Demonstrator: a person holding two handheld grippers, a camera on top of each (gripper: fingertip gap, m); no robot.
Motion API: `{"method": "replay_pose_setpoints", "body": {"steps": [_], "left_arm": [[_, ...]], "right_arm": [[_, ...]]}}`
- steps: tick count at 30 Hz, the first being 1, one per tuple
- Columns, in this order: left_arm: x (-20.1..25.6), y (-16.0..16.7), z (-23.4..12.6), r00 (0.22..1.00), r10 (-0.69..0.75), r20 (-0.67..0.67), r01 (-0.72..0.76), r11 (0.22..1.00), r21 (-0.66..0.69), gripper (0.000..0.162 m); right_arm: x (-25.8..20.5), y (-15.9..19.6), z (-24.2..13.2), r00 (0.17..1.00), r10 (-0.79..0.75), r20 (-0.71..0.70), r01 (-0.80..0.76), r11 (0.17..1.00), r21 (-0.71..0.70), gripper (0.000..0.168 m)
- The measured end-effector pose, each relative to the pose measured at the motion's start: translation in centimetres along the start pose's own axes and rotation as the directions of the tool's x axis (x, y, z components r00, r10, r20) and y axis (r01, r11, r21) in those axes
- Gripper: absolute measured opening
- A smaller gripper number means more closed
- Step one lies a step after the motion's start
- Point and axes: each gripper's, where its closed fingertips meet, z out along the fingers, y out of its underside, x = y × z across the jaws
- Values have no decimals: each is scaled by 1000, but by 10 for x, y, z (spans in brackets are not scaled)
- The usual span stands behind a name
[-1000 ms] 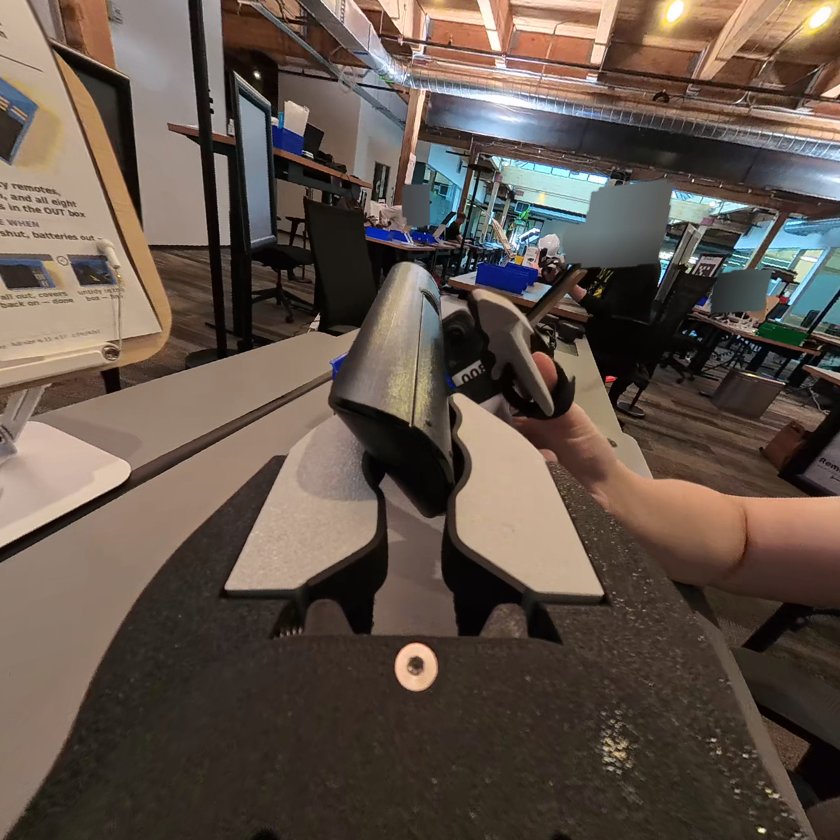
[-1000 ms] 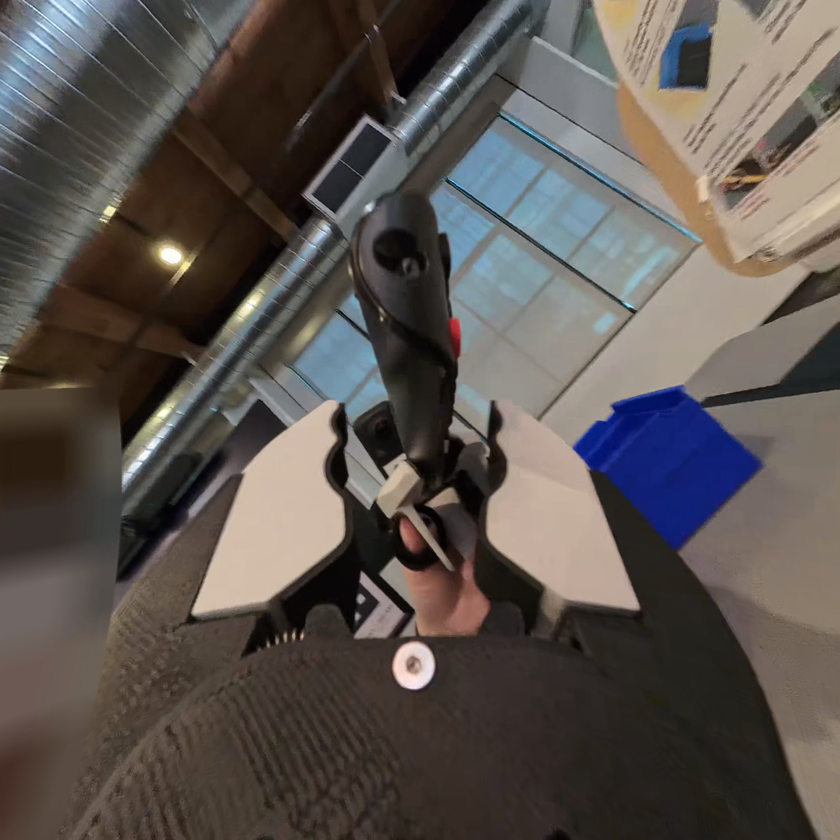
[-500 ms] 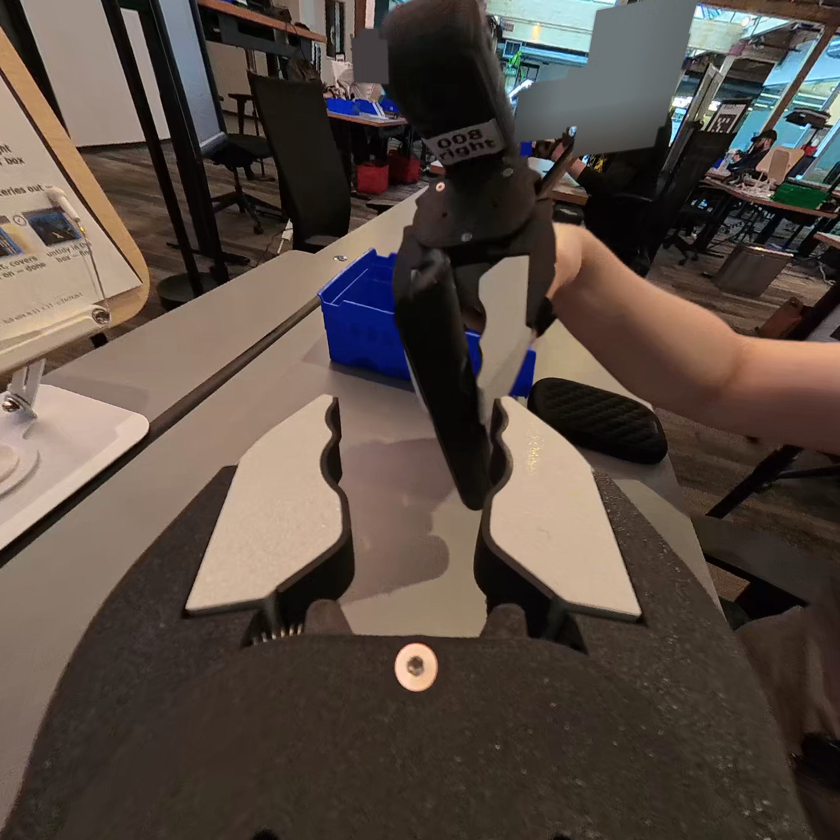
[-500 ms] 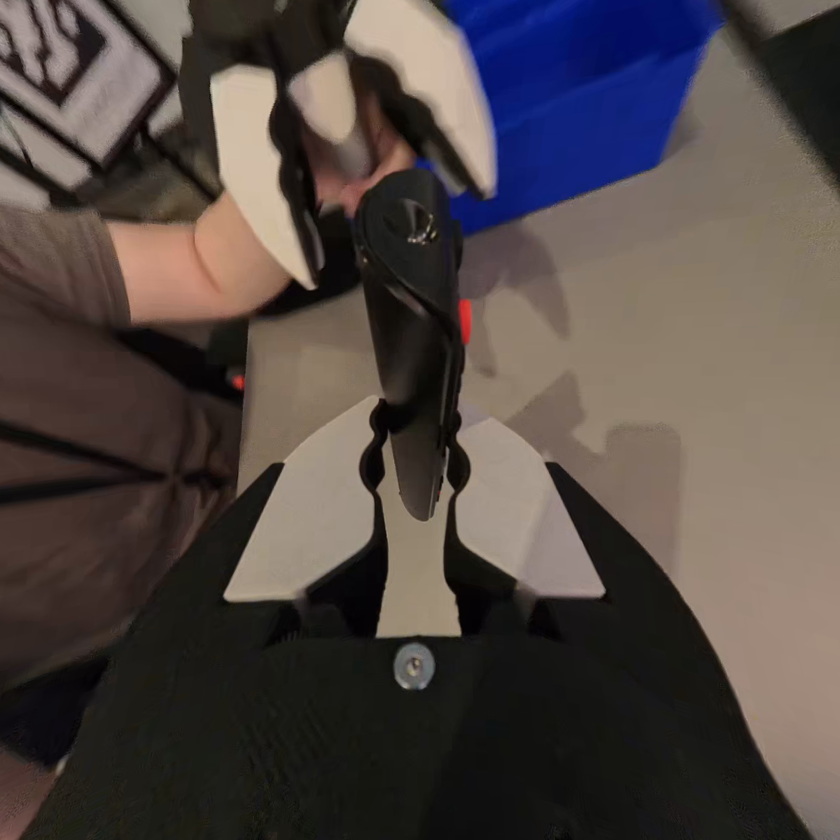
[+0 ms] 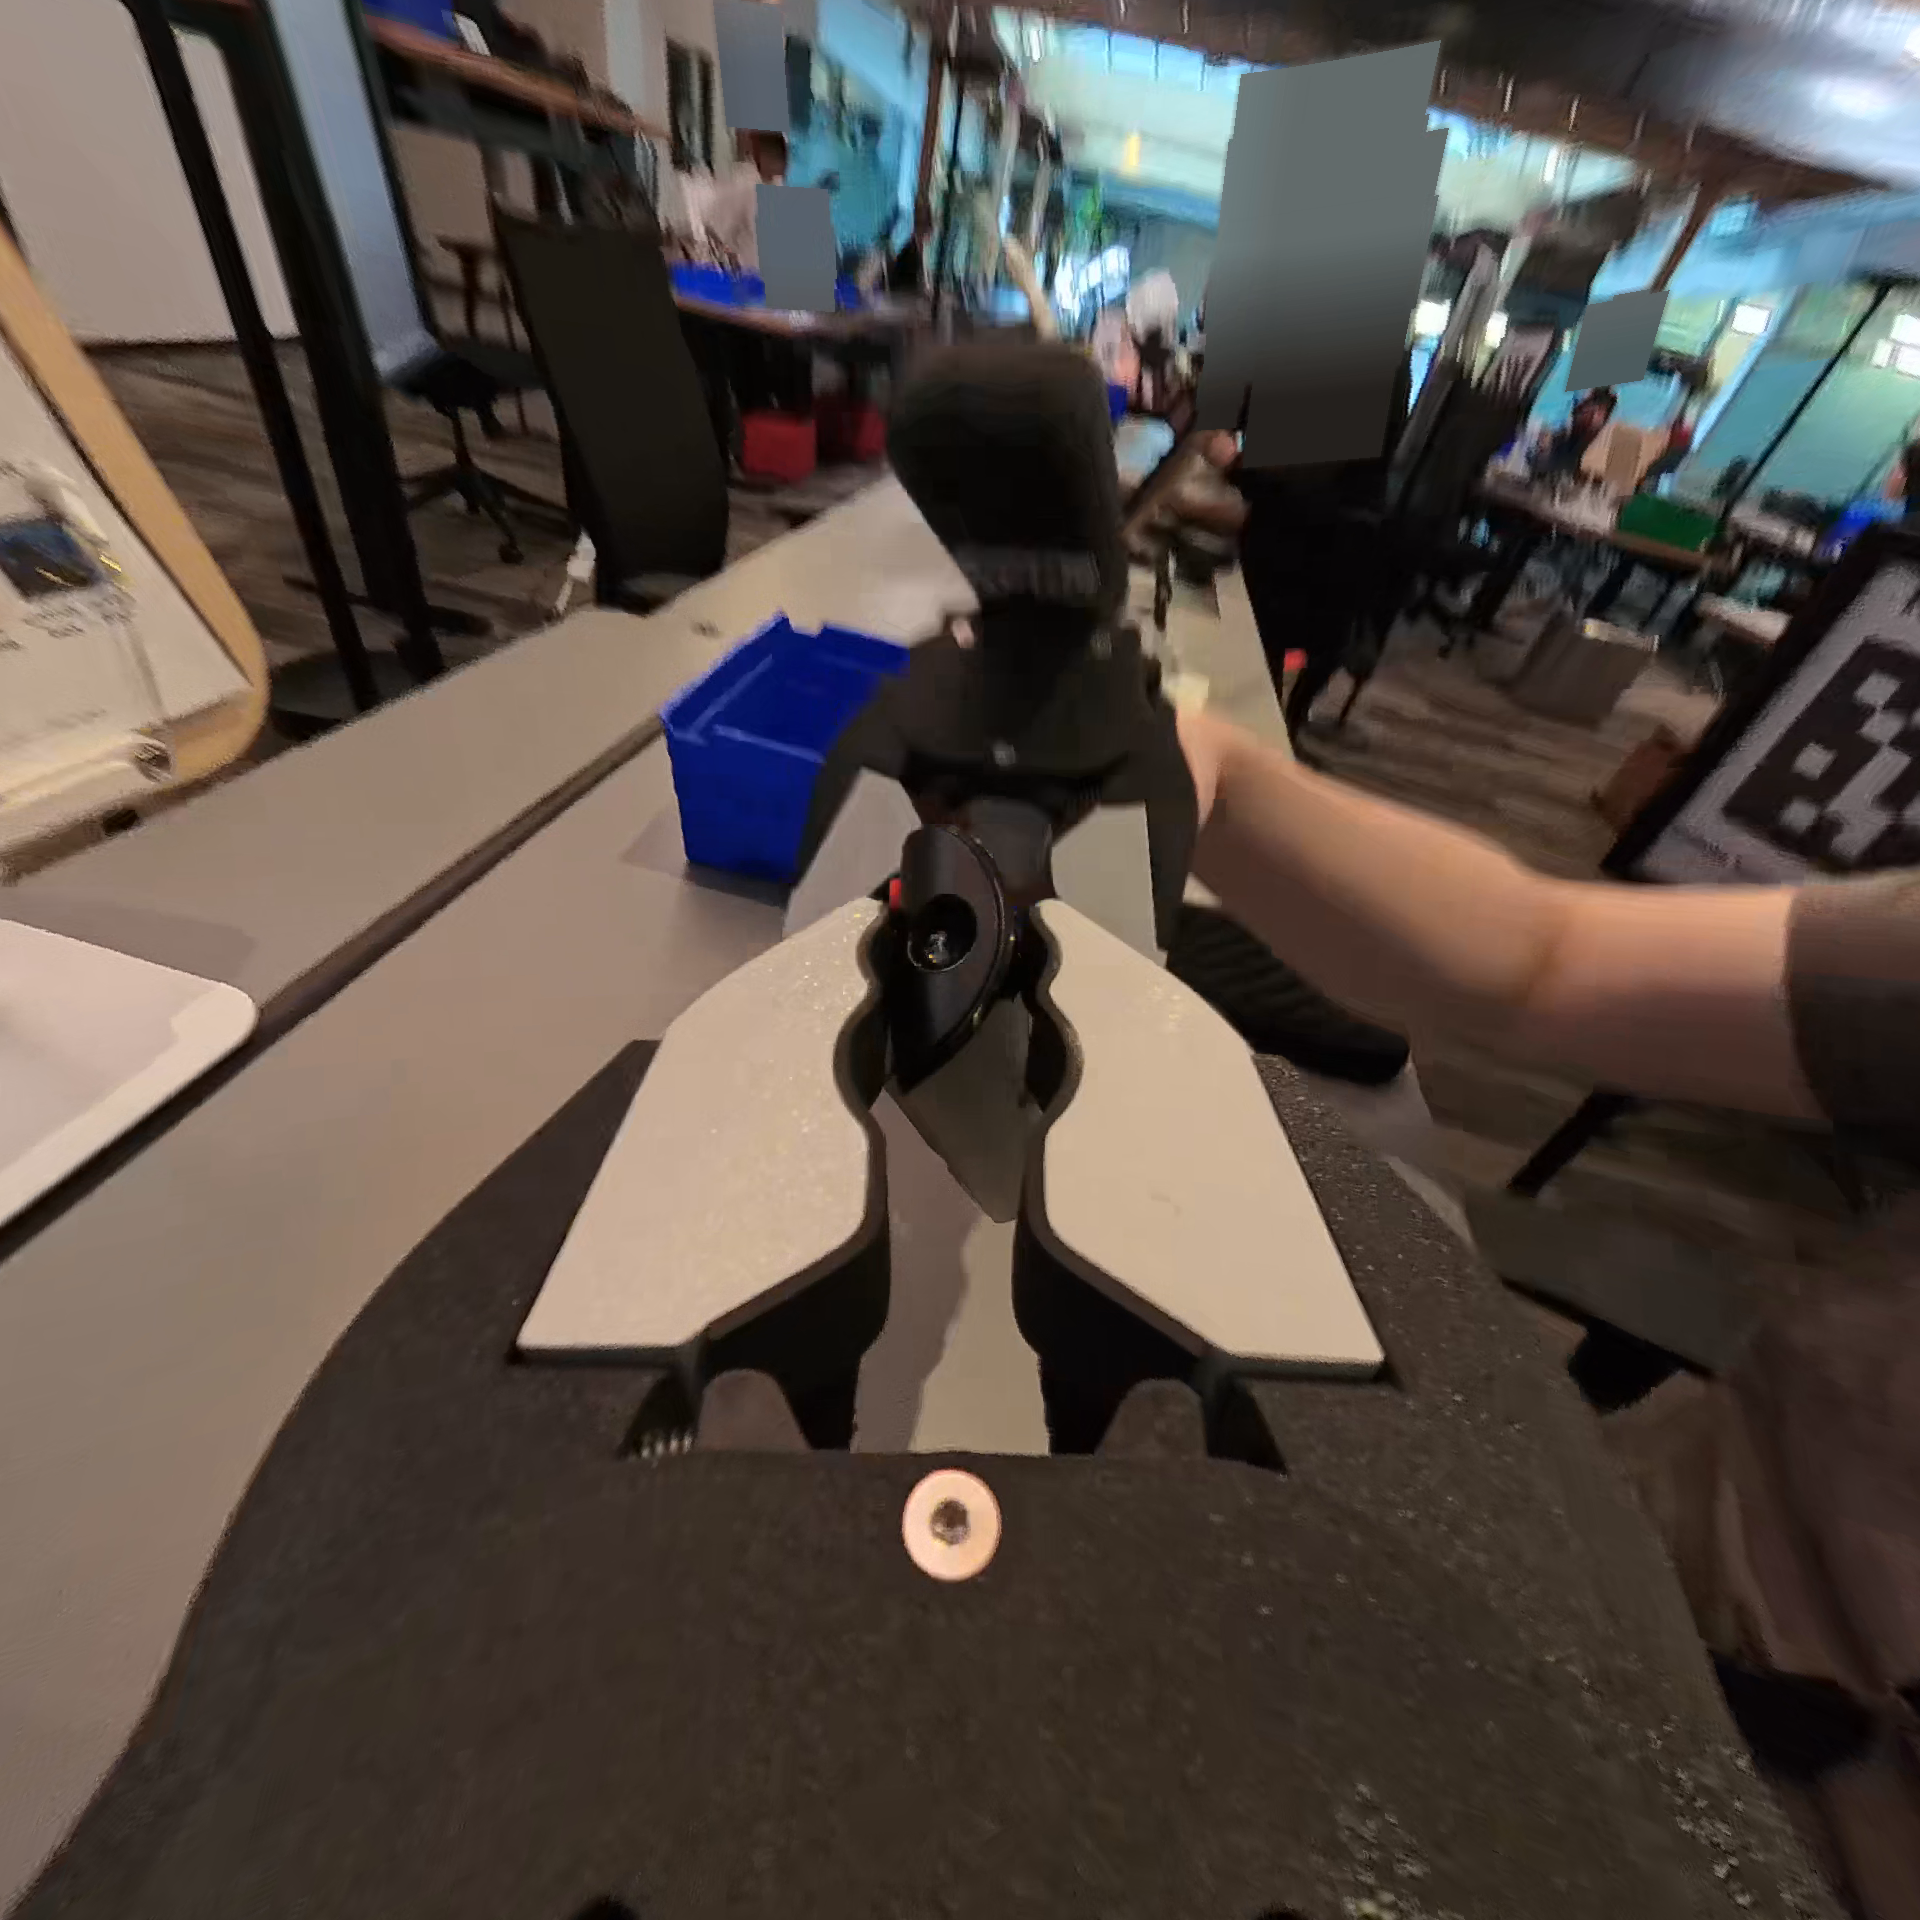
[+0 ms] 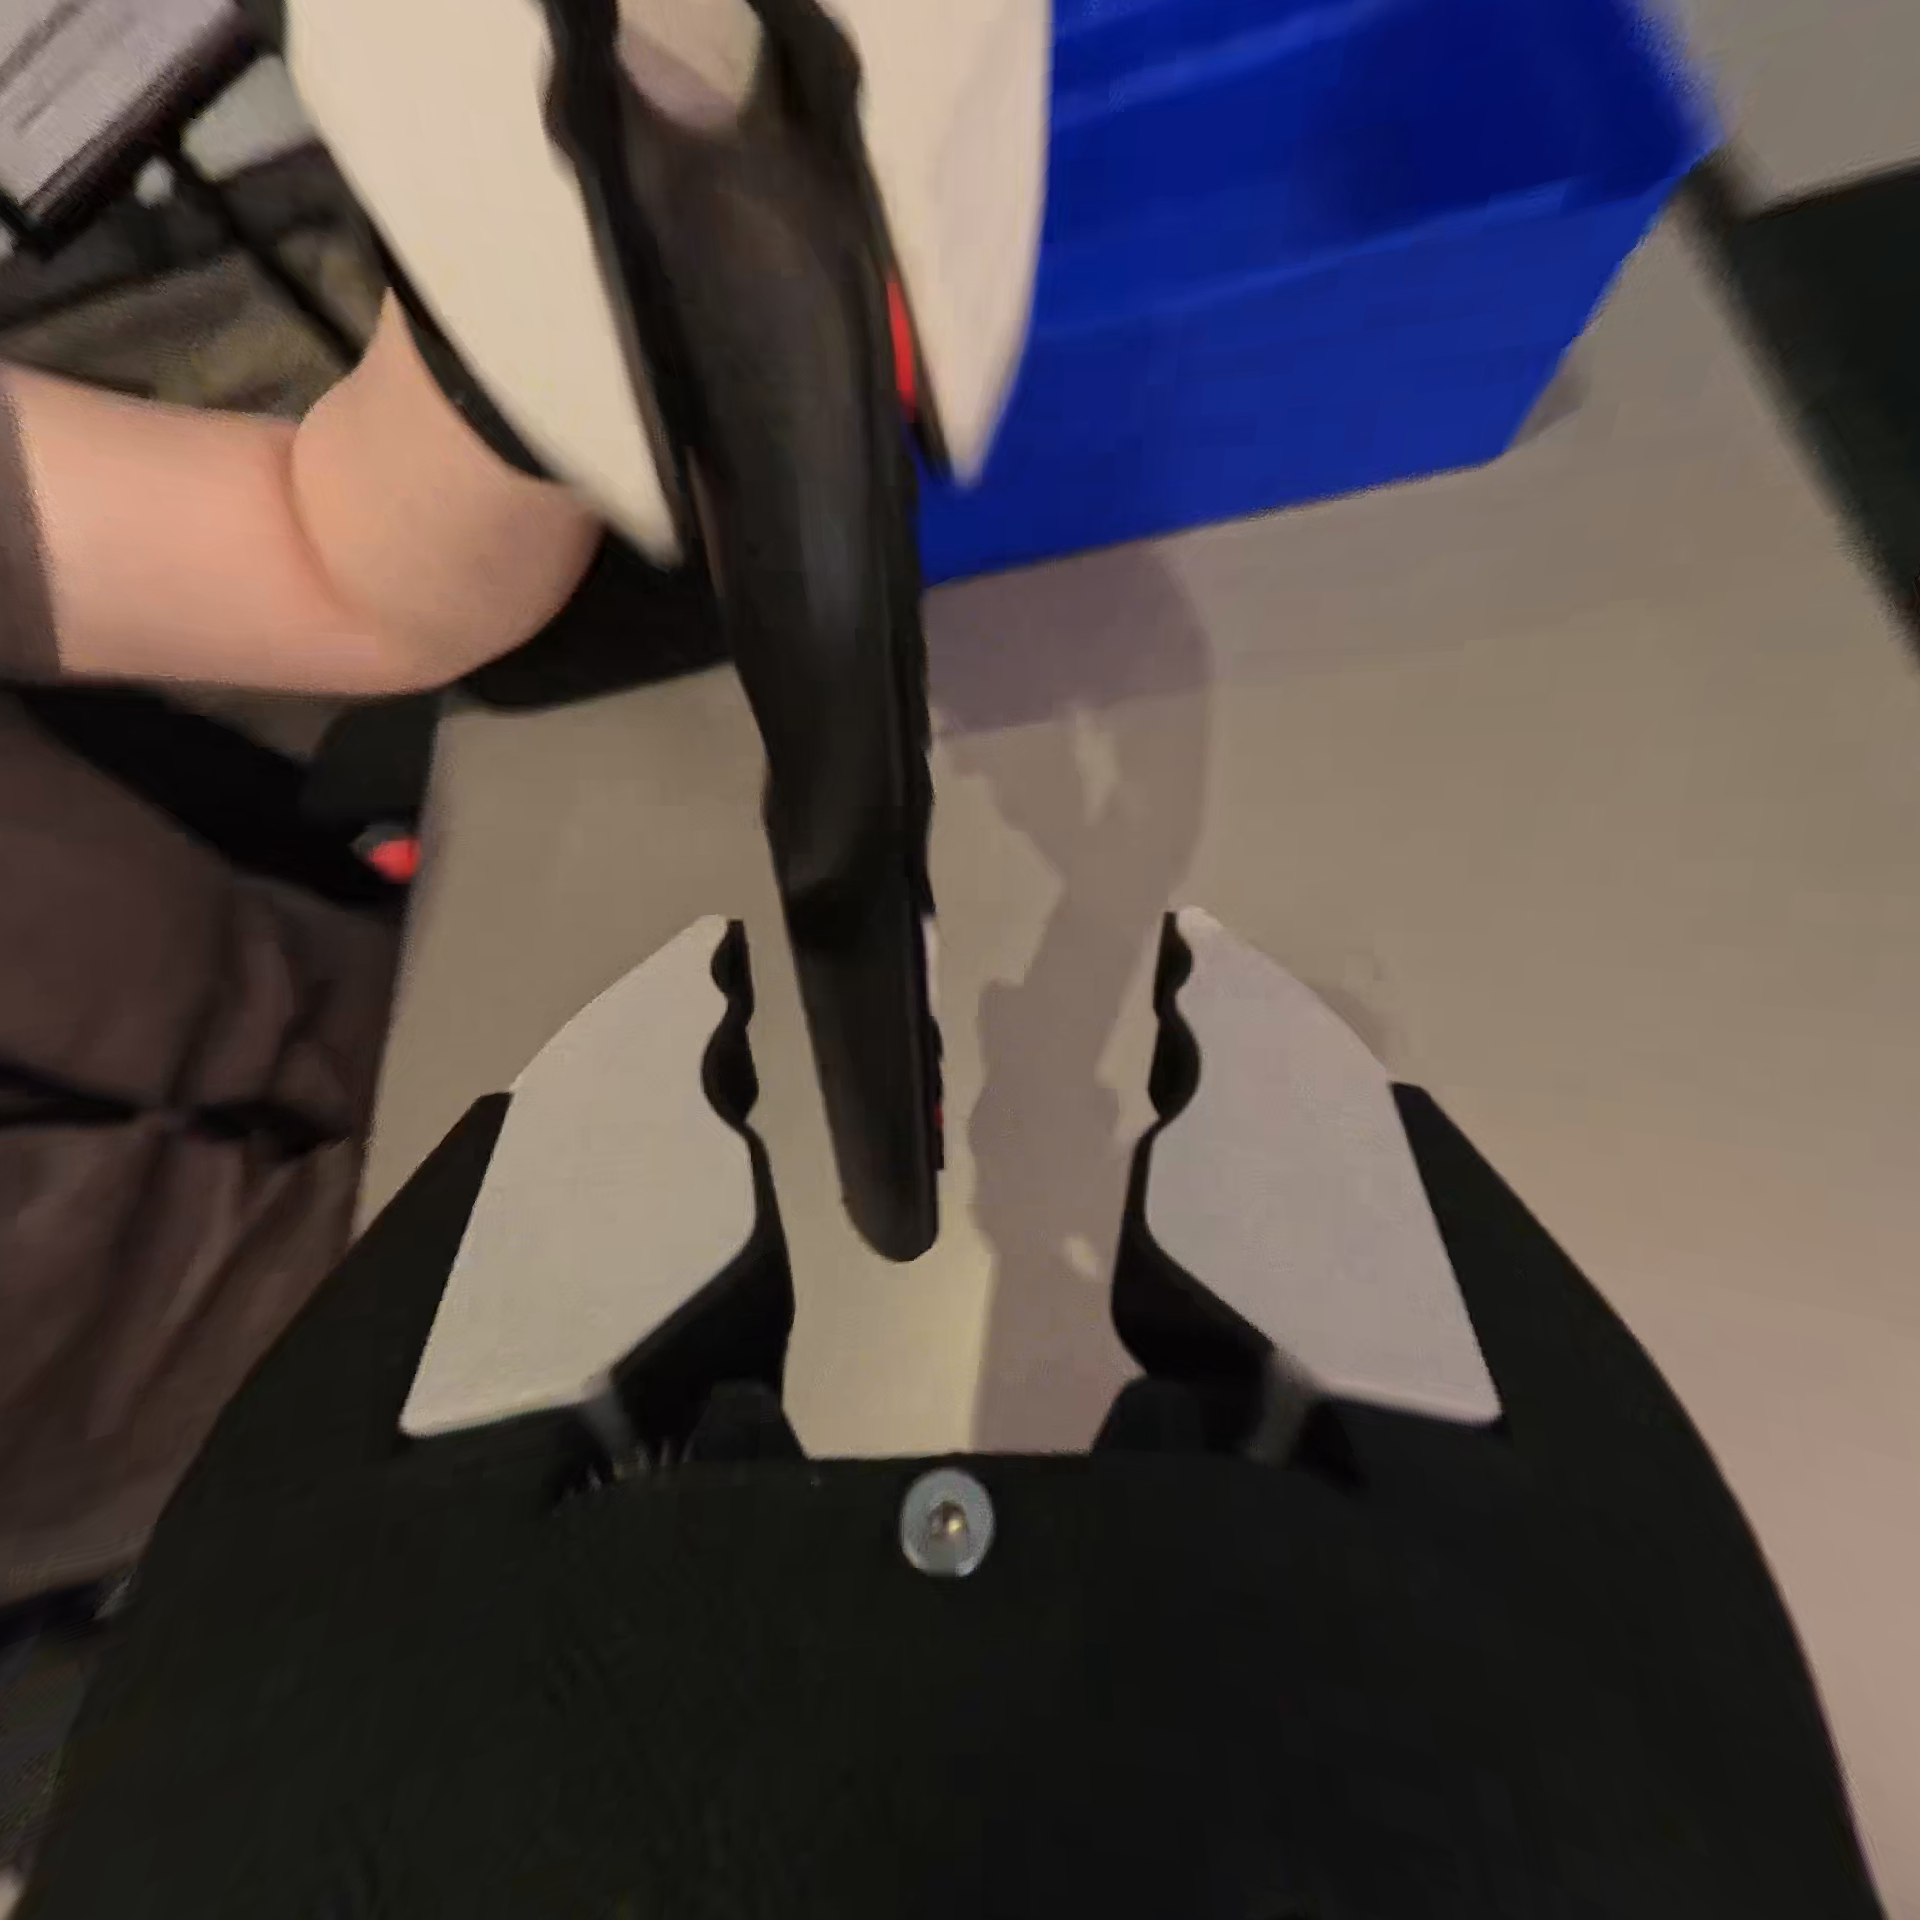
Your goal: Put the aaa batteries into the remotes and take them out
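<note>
A black remote with a red button shows end-on in the left wrist view. My left gripper is shut on its near end, both pads pressing its sides. In the right wrist view the same remote hangs lengthwise above the grey table. My left gripper clamps its far end at the top. My right gripper is open wide. The remote's near end stands between its fingers without touching either pad. The right gripper also shows beyond the remote in the left wrist view. No batteries are visible.
A blue bin stands on the table behind the grippers; it also shows in the right wrist view. A black quilted object lies to the right. An instruction board on a white stand is at the left. A person's forearm reaches in.
A second ago my left gripper held the remote. It then opened while the right gripper closed on it. Now the left has closed on the remote again and the right has opened.
</note>
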Motion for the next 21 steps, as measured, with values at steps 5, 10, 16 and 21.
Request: {"method": "replay_pose_setpoints", "body": {"steps": [5, 10, 16, 21], "left_arm": [[-11, -50, -45, 997, -66, 42, 50, 948, 313, 22], [-19, -57, -55, 993, -77, 91, 36, 922, 384, 22], [-26, -55, -56, 988, -100, 121, 43, 914, 405, 22], [-28, -55, -57, 987, -134, 83, 88, 903, 420, 23]], "right_arm": [[2, -25, -22, 991, 123, 58, -134, 834, 536, 79], [-6, -60, -45, 938, 146, 315, -337, 599, 726, 62], [-3, -59, -24, 931, 185, 316, -353, 683, 639, 61], [1, -56, -19, 966, 147, 211, -253, 696, 672, 35]]}}
